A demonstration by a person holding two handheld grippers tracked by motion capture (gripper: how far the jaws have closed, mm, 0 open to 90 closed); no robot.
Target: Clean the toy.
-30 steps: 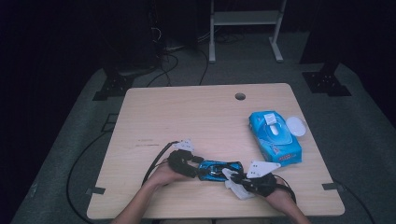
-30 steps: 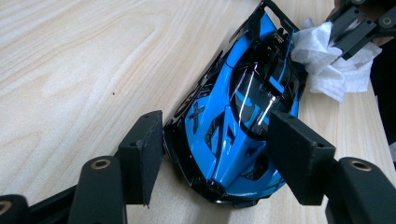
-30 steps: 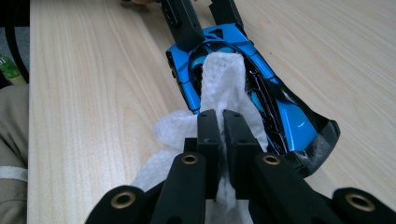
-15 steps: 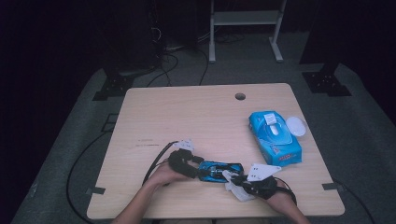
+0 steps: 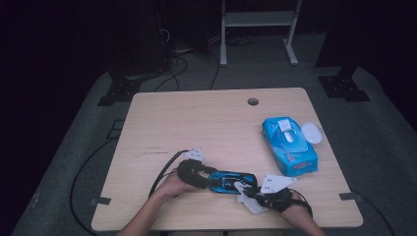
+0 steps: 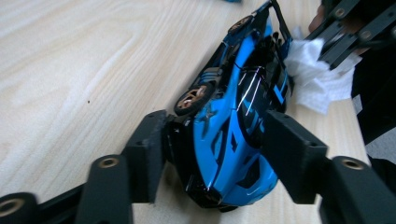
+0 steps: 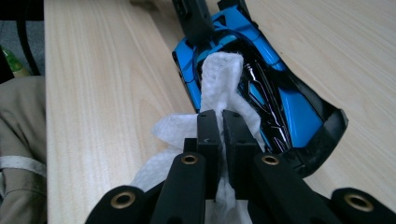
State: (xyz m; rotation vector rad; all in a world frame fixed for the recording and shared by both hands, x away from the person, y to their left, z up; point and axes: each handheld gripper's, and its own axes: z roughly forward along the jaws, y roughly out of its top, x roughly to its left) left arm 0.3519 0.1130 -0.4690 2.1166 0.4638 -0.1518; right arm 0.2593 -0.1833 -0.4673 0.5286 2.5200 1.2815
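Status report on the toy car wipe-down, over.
Left gripper jaws just closing on the blue toy car, steadying it. Right gripper shut on white wipe, draped on the car's roof. Wipe pack well aside.

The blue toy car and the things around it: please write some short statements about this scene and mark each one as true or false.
1. The left gripper has its black jaws on both sides of the blue and black toy car. True.
2. The right gripper holds a white folded wipe between its jaws. True.
3. The white wipe lies far from the car, near the table's round hole. False: the wipe rests on the car's dark top.
4. The blue pack of wipes stands on the left half of the light wooden table. False: it lies near the right edge.
5. The car lies on the floor. False: it is on the table.
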